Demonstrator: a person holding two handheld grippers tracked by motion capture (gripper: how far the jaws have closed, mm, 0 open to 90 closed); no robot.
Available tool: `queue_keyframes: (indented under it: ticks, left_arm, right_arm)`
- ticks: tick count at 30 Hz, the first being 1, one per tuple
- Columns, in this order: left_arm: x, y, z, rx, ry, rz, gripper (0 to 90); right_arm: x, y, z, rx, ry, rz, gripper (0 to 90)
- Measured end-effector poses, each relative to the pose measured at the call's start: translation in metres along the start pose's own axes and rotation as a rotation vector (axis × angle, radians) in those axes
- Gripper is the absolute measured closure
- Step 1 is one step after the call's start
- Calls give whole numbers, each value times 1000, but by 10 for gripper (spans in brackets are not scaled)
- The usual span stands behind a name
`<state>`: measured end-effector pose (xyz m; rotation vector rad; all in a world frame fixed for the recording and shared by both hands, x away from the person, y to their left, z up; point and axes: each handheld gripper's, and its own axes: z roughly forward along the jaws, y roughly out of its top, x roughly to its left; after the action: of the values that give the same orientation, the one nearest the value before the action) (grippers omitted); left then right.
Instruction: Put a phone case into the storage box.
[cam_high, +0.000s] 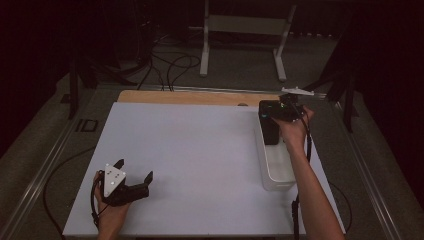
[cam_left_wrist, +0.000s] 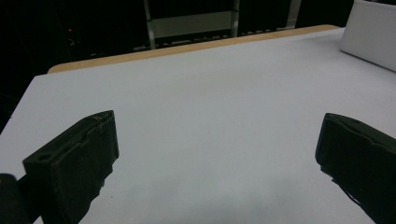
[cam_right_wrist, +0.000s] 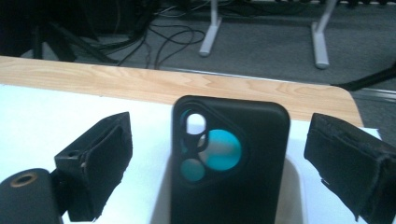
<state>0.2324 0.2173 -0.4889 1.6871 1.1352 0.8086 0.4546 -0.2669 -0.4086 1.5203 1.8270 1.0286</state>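
Near left, the left gripper (cam_high: 134, 176) just idles wide open over the bare counter (cam_high: 190, 160). Far right, the phone case (cam_right_wrist: 229, 161) stands upright in the white bin (cam_high: 276, 167), looks dropped off already; right gripper (cam_right_wrist: 219, 161) spread open around it, not pinching.

Phone case (cam_right_wrist: 229, 163) upright between spread jaws

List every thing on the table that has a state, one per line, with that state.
phone case: black, upright, standing in the bin's far end, between open jaws with a gap on each side.
bin: white, open-topped, at the table's right edge.
right gripper: open, around the case, not pressing it.
left gripper: open, nothing between its jaws.
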Motion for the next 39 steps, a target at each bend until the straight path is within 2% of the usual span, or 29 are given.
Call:
queue_keyframes:
  ticks: [5, 9, 11, 18, 26, 27, 30, 39]
  left_arm:
    - [0, 0, 0, 0, -2, 1, 0]
    - [-1, 0, 1, 0, -3, -1, 0]
    - [-1, 0, 1, 1, -4, -2, 0]
    - [-1, 0, 1, 1, -6, -2, 0]
    - [-2, 0, 1, 6, -19, -1, 0]
    - [-1, 1, 1, 6, -22, -3, 0]
    - [-1, 1, 1, 9, -32, -3, 0]
    - [1, 3, 0, 7, -47, -7, 0]
  right_arm:
    - [3, 1, -7, -7, 25, -24, 79]
    - [9, 0, -16, -12, 55, -70, 79]
    - [10, -1, -17, -14, 64, -78, 79]
    - [24, -18, -33, -22, 110, -133, 79]
    - [35, -34, -55, -62, 161, -143, 79]
    - [37, -38, -62, -66, 182, -147, 79]
    - [41, -46, -71, -80, 204, -150, 84]
    - [50, -63, -85, -80, 264, -173, 83]
